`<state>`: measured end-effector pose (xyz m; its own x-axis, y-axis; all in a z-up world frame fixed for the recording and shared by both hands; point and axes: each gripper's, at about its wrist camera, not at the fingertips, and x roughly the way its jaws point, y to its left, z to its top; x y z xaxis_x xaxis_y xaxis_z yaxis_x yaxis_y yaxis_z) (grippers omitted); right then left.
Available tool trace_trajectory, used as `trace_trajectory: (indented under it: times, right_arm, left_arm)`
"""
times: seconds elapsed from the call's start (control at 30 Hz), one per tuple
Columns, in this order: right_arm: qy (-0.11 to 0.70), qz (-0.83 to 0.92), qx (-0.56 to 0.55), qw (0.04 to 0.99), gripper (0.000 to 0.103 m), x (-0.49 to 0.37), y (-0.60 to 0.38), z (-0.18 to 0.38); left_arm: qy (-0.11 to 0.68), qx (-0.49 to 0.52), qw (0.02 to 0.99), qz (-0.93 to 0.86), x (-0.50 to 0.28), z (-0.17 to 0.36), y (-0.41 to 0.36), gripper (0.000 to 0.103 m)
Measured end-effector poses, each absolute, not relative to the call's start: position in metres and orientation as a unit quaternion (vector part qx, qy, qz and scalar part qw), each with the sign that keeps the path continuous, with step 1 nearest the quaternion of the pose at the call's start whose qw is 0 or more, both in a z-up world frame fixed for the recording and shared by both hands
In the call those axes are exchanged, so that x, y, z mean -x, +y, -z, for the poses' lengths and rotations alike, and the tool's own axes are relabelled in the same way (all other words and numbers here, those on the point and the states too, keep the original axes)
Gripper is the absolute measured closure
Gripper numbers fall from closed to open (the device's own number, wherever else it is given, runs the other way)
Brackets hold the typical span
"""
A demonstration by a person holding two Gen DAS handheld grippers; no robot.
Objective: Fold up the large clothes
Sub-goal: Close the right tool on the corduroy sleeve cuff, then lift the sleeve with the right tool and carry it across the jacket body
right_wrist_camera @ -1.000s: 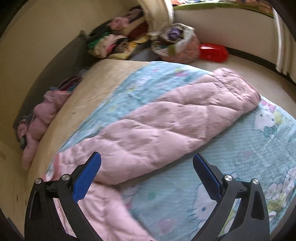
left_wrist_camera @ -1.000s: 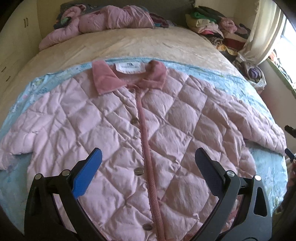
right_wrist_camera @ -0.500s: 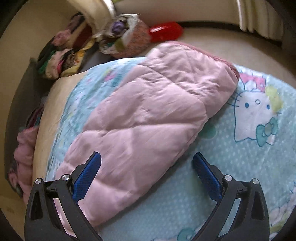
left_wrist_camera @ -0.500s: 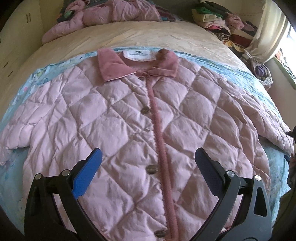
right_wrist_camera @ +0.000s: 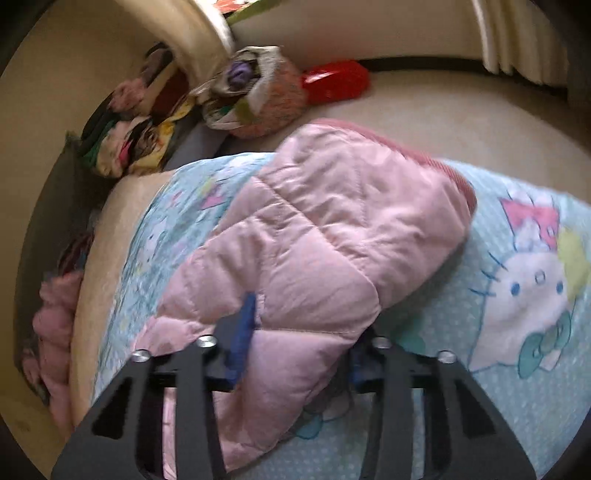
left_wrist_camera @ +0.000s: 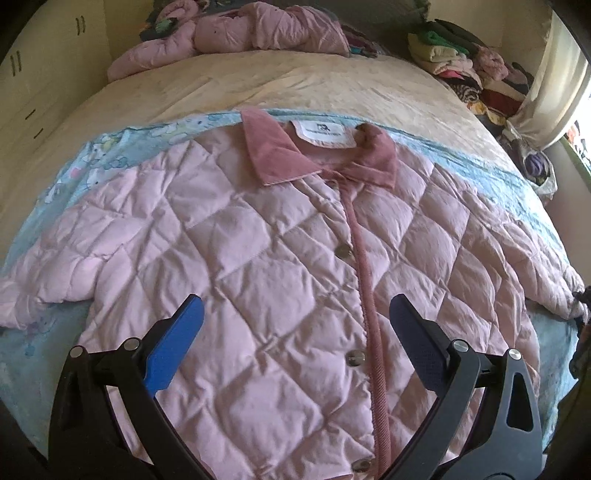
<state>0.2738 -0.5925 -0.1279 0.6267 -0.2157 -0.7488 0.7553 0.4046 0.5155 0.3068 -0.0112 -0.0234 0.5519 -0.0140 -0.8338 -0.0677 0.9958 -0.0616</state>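
A pink quilted jacket [left_wrist_camera: 258, 240] lies buttoned and face up on a light blue cartoon blanket [left_wrist_camera: 110, 147], its darker pink collar [left_wrist_camera: 280, 155] at the far side. My left gripper [left_wrist_camera: 295, 332] hovers open over the jacket's lower front, just left of the button placket, with nothing between its fingers. In the right wrist view the jacket's sleeve [right_wrist_camera: 332, 229] stretches toward the bed's edge. My right gripper [right_wrist_camera: 299, 350] is closing on that sleeve. The fabric bunches between its jaws, the left blue pad [right_wrist_camera: 243, 332] presses into it, and the other pad is mostly hidden.
Another pink jacket [left_wrist_camera: 258, 29] is heaped at the head of the bed. Folded clothes [left_wrist_camera: 461, 66] are stacked at the far right by a curtain [left_wrist_camera: 546, 92]. On the floor past the bed edge stand a stuffed bag [right_wrist_camera: 255, 92] and a red object [right_wrist_camera: 336, 79].
My right gripper came down over the sleeve and its jaws went from wide open to pinching the fabric. My left gripper drifted left across the jacket front, still open.
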Motion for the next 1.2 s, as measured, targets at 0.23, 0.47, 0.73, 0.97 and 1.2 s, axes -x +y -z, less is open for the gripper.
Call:
trace_trajectory:
  times: [0.23,0.47,0.73,0.97,1.2]
  right_arm:
    - [0.257,0.238,-0.444,0.825,0.086,-0.276,-0.567,0.075]
    - [0.213,0.131,-0.390,0.886,0.087,-0.291,-0.520,-0.006]
    - [0.185,0.035,-0.330,0.925,0.087,-0.312,-0.456,-0.079]
    - [0.190,-0.012,-0.294,0.937,0.087,-0.332,-0.405,-0.105]
    - [0.193,-0.057,-0.261,0.944,0.087,-0.344,-0.346,-0.114]
  left_arm:
    - [0.470,0.061,0.880,-0.028,-0.304,0.012,0.014,0.009]
    - [0.457,0.069,0.886,-0.035,-0.299,-0.007,0.034,0.009]
    - [0.446,0.099,0.889,-0.023,-0.295,-0.027,0.057,0.009]
    - [0.437,0.128,0.890,-0.022,-0.291,-0.039,0.077,0.009]
    - [0.418,0.150,0.895,-0.021,-0.287,-0.053,0.099,0.009]
